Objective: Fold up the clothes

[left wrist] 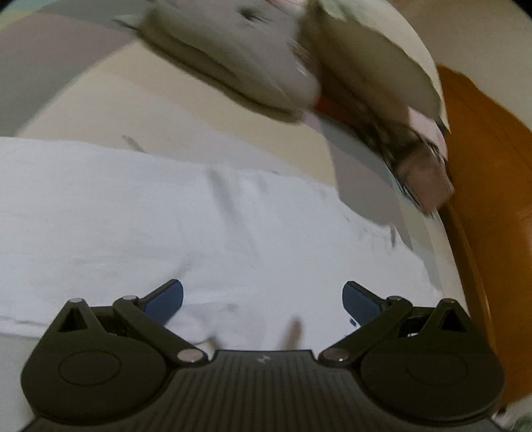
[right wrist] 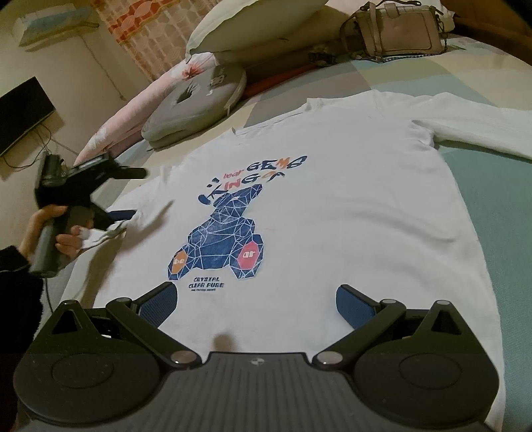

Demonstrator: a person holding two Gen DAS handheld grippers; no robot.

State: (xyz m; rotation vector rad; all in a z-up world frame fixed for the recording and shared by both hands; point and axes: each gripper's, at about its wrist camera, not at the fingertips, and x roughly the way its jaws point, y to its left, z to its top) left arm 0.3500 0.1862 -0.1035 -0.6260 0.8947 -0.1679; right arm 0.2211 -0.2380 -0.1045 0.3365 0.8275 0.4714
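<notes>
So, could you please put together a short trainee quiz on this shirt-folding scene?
1. True or false: the white long-sleeved shirt with a blue bear print lies print side up on the bed.
2. Which does the right gripper show? A) jaws open over the shirt's hem B) jaws shut on a sleeve C) jaws shut on the collar
3. Fill in: the left gripper, held in a hand, is at the shirt's ___ side as seen by the right wrist camera.

Key: 1 true; 2 A; 3 left. Beyond the collar sit a grey cushion and a beige handbag.
</notes>
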